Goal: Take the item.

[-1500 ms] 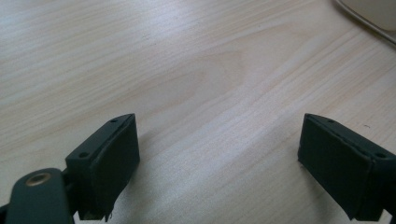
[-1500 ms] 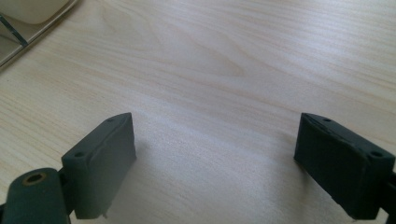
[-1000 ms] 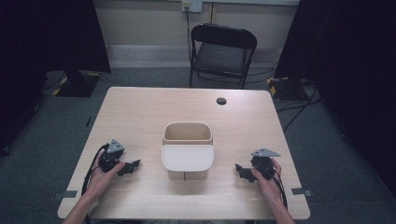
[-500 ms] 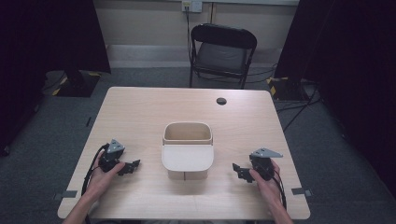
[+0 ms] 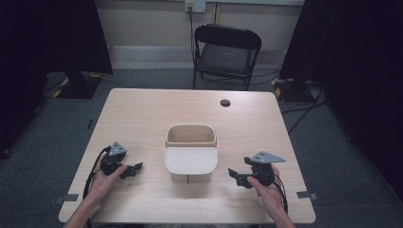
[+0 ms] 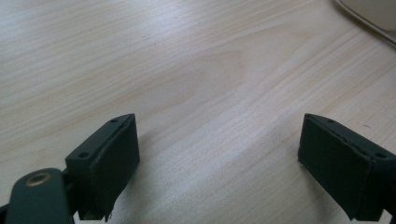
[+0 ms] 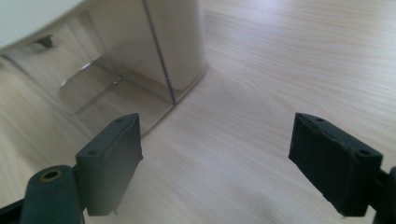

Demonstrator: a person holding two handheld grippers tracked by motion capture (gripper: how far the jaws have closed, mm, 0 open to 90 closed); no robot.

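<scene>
The left tool (image 5: 135, 167) rests near the front-left corner of the tabletop (image 5: 142, 114), held in the person's left hand (image 5: 102, 178). Its jaws stand wide apart, and in the left gripper view the left tool (image 6: 219, 158) has nothing but bare wood grain between them.

At the middle of the tabletop, a little toward the front edge, stands the bin (image 5: 191, 153), a beige container with a white lid that hangs over its front half while the back half is open (nothing can be made out inside it). Both tools are apart from it, one on each side.

The right tool (image 5: 234, 175) sits near the front-right corner in the right hand (image 5: 266, 187), pointing toward the bin. Its jaws are also spread wide and hold nothing; in the right gripper view the right tool (image 7: 215, 163) looks at the lower wall of the bin (image 7: 173, 42), which lies just ahead of it but is not touched.

As I judge it, the work on the bin has not begun: nothing is gripped, the lid is untouched, and every step of handling is left to do.
</scene>
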